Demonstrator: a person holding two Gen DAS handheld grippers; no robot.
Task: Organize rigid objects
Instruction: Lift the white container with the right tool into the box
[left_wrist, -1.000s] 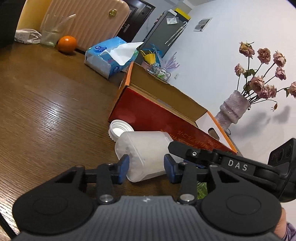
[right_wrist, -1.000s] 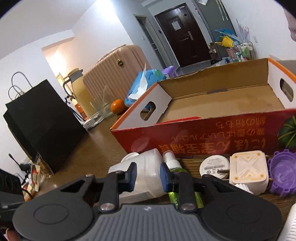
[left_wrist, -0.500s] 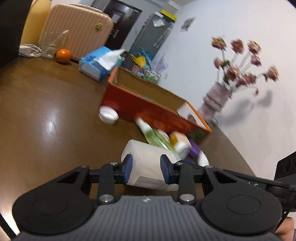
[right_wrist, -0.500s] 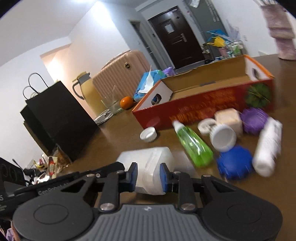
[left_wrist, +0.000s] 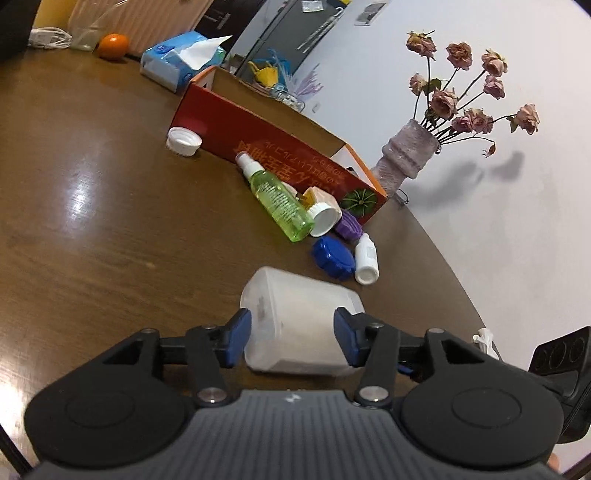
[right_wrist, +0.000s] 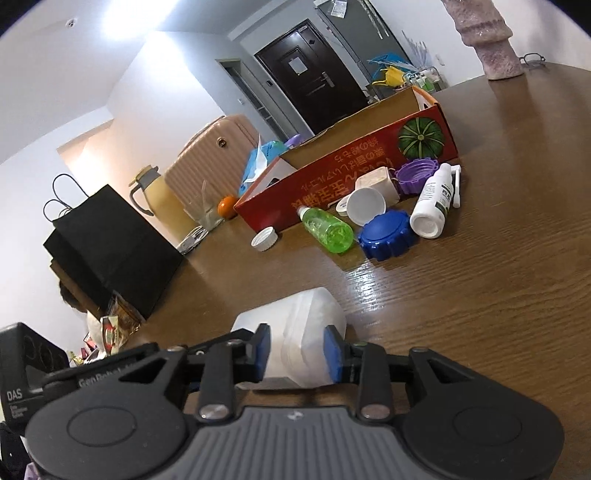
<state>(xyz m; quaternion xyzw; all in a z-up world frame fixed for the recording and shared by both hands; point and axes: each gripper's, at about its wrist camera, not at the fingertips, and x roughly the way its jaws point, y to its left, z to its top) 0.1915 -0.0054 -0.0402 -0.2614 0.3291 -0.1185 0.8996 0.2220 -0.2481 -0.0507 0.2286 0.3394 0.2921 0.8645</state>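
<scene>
the step in hand looked like carrying the big white jar (left_wrist: 301, 325), and the next move probably called for lifting it over the near wall of the red box (left_wrist: 280, 155) toward the table's (left_wrist: 92, 229) far edge. the left gripper (left_wrist: 291, 339) stood fairly wide with its pads at the jar's sides, contact unclear, while the right gripper (right_wrist: 295, 350) seemed clamped narrower on it. the jar was frosted, capless and lay near the table's front edge.

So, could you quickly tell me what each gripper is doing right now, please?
Left gripper: open, jaws either side of the translucent white jar.
Right gripper: shut on the same jar.
</scene>
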